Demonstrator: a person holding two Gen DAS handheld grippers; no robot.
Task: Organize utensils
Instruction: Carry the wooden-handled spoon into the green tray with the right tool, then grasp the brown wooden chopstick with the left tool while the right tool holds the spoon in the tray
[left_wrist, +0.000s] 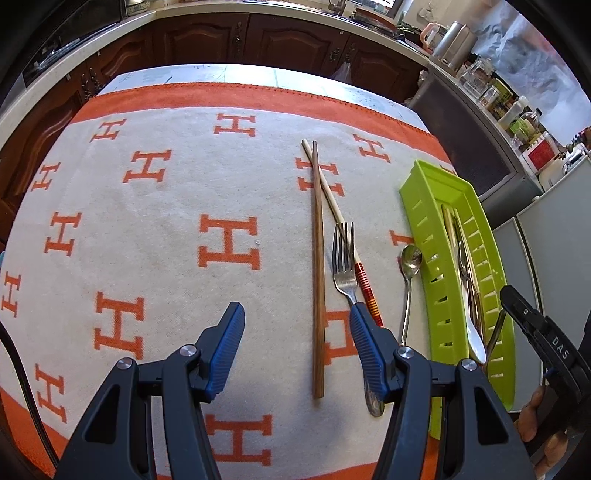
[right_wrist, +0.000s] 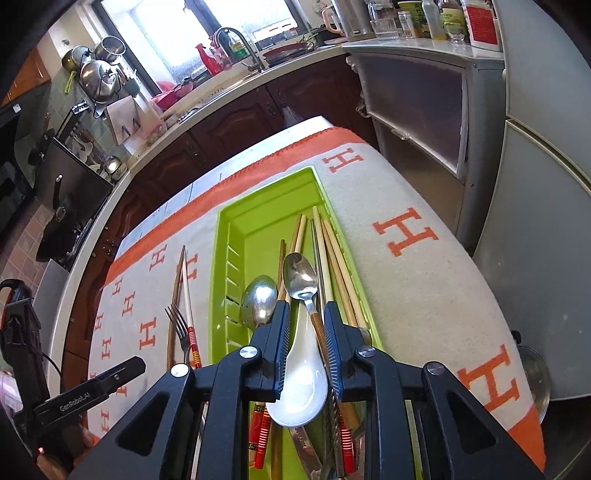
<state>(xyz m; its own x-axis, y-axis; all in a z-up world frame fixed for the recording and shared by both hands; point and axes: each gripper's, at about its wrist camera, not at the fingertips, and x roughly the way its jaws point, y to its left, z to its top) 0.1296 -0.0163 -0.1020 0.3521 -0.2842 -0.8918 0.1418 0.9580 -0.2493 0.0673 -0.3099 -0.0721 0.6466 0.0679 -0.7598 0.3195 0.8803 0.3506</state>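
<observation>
On the patterned cloth | left gripper (left_wrist: 297, 325) hangs open above dark chopstick (left_wrist: 317, 273), fork (left_wrist: 343, 262) beside | right gripper (right_wrist: 304, 325) released over white spoon (right_wrist: 301, 387) in green tray (right_wrist: 258, 221) | next: close left on chopstick, carry it trayward

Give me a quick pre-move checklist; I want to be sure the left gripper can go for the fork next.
1. Left gripper open and empty: ok.
2. Fork lying on the cloth, outside the green tray: ok.
3. Fork free of neighbours: not ok, it lies across the striped chopstick.
4. Brown chopstick clear of the fork: ok, beside it and apart.
5. Right gripper has let go of the white spoon: cannot tell, the jaws stand close on either side of it.
6. Room in the tray: ok, its far end is bare.
</observation>
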